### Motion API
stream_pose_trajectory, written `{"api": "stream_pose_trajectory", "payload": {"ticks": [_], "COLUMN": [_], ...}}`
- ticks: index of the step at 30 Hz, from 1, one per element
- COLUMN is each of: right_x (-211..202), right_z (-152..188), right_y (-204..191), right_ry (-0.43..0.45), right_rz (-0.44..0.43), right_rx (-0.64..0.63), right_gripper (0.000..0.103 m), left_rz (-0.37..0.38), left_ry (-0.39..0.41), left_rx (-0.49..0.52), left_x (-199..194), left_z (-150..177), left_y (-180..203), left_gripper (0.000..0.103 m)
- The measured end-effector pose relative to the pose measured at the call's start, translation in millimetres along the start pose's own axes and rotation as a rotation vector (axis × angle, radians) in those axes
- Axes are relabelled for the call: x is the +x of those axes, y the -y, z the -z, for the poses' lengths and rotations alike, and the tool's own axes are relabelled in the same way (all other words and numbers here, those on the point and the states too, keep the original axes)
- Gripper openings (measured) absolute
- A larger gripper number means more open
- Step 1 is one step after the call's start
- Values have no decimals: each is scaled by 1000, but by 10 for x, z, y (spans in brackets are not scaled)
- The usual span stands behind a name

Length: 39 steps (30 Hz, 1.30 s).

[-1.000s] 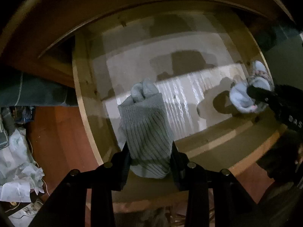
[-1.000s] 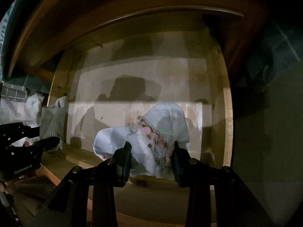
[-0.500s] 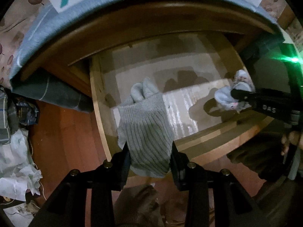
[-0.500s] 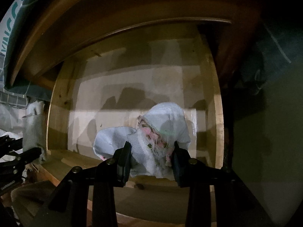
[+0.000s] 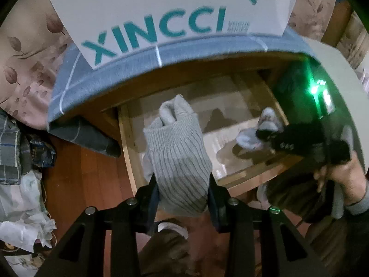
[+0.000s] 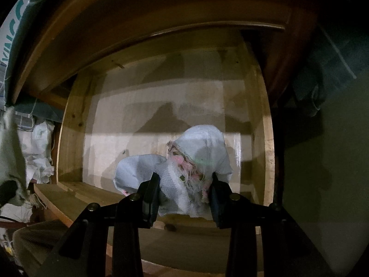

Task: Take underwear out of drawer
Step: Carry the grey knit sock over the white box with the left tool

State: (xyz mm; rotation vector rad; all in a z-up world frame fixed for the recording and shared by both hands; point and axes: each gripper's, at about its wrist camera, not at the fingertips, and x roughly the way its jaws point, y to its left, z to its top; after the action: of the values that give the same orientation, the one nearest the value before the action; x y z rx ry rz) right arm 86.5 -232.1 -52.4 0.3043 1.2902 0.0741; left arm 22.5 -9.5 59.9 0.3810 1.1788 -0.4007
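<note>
Newly revealed: "XINCCI" box [image 5: 161, 23].

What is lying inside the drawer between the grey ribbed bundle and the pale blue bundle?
Nothing: the left wrist view shows bare drawer floor between the grey ribbed bundle and the pale blue bundle.

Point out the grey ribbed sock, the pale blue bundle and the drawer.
grey ribbed sock [image 5: 177, 159]: left wrist view, on its ribbed middle between the fingers.
pale blue bundle [image 6: 203, 143]: right wrist view, on its rounded upper fold.
drawer [image 6: 265, 143]: right wrist view, on its right wooden side wall.
</note>
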Motion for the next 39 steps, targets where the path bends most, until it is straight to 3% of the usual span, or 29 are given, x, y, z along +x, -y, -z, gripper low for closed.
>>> {"api": "stream_pose_trajectory", "payload": {"ticks": [10,27,32,36,39], "right_x": [3,5,7,17,23], "right_z": [0,-14,0,5,5], "right_y": [-24,-50,-78,-94,-95], "right_ry": [-2,-10,-10,-14,-16], "right_rz": [3,-4,-1,-4,-9], "right_rx": [-6,-17,-30,-33,-34], "right_gripper": [34,34,34,34,34], "left_rz": [-74,-137,-110,-147,-133], "left_ry": [153,323,372,433,462], "left_rx": [-28,18,11,12,14], "left_x": [-565,-1466,-1766,-2011,-2094], "left_z": [-115,-320,-524,-802,-1058], "left_y": [71,174,130,117,98], "left_gripper": [37,37,37,37,37]}}
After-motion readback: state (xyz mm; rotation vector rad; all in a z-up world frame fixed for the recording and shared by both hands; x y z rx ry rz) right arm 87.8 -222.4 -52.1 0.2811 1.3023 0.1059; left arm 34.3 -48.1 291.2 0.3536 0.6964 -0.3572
